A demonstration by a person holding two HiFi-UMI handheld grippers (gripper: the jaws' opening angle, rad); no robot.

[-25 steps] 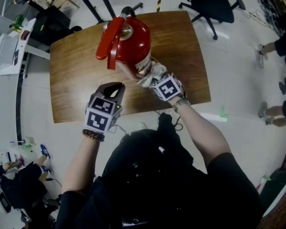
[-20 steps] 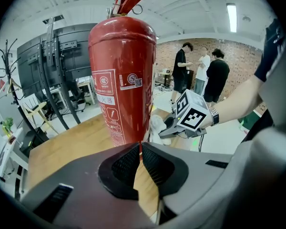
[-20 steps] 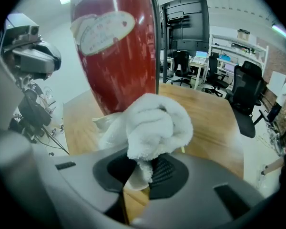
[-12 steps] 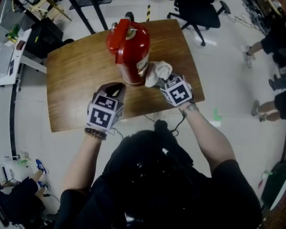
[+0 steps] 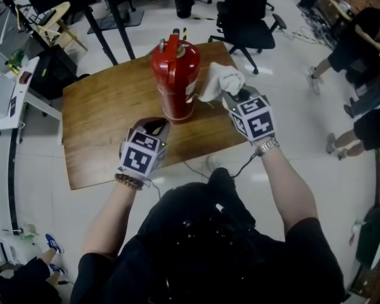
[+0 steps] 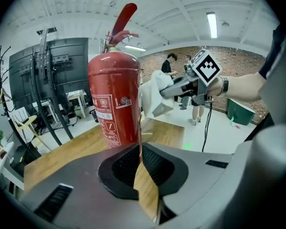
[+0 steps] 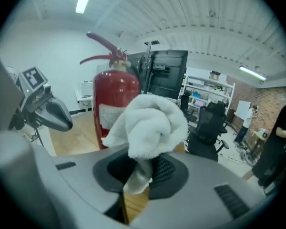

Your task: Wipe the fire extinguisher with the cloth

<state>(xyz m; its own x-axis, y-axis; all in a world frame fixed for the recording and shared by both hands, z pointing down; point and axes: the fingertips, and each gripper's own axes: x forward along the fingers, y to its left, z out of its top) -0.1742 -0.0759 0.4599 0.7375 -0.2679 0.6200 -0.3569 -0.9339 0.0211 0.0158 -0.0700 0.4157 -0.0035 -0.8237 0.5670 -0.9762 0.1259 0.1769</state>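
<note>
Fire extinguisher: upright on the wooden tabletop, a little right of its middle, red lever at the top.

Your right gripper: jaws clamped on the white cloth. The cloth is bunched into a ball ahead of the jaws, with one fold pinched between them. It hangs in the air by the cylinder's upper right side, above the right part of the tabletop. It sits between the gripper and the red body, just beside the label. No view settles whether it touches.

Your left gripper: jaws together, nothing between them. It hovers over the near edge of the tabletop, pointing at the cylinder's lower body and apart from it.

Surroundings:
- A black office chair stands on the floor just past the far right corner of the tabletop.
- A black screen on a stand is beyond the far left side.
- A light wooden chair is near it.
- A white desk is past the left edge.
- A person is well off to the right.
- A cable hangs from your right wrist, clear of the tabletop.
</note>
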